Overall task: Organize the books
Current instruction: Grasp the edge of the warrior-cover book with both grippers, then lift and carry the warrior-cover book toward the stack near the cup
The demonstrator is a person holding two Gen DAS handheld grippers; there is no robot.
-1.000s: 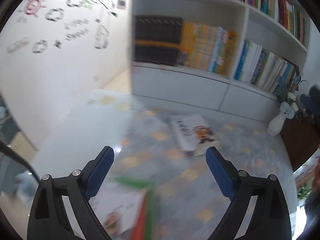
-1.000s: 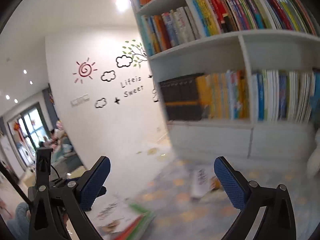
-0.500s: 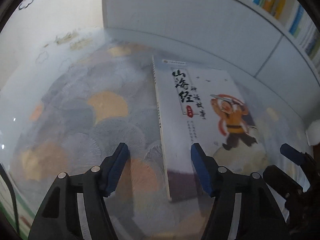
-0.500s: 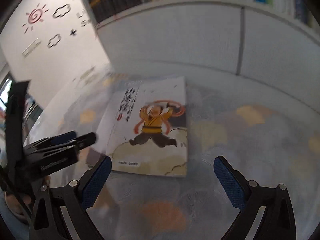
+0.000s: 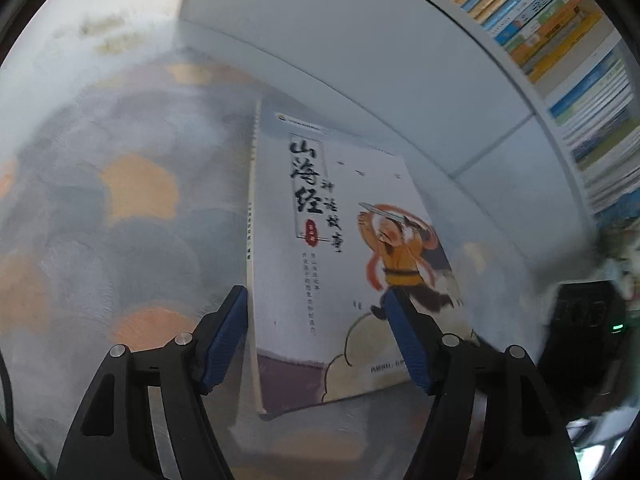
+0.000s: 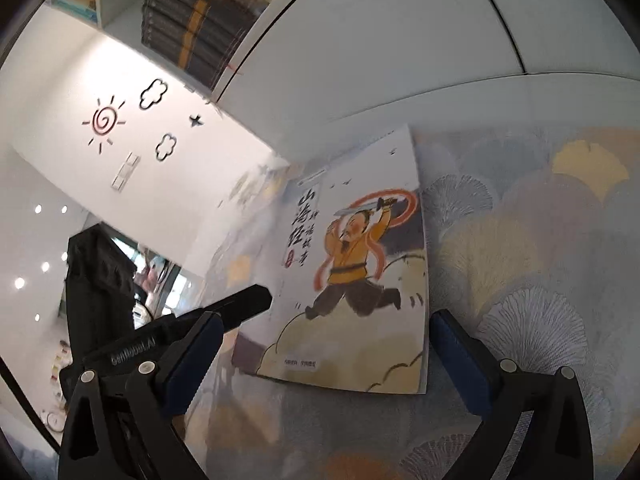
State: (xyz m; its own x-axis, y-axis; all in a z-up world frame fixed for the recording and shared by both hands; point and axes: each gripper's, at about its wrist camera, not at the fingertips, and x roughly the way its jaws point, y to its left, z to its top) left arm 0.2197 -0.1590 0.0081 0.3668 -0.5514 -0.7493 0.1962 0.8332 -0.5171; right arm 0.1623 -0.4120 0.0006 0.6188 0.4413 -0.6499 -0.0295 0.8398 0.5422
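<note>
The book (image 5: 344,248) lies flat on the patterned rug (image 5: 120,208) below the bookshelf (image 6: 224,12), so nothing's shelved yet. Left gripper (image 5: 316,336) straddles its spine edge, jaws opening, not pinching. Right gripper (image 6: 320,364) hangs open near the other side.

picture book (image 5: 344,264) lies flat on patterned rug (image 5: 120,216).

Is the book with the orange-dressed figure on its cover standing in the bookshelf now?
No, the book lies flat on the patterned rug in front of the bookshelf, cover up.
</note>
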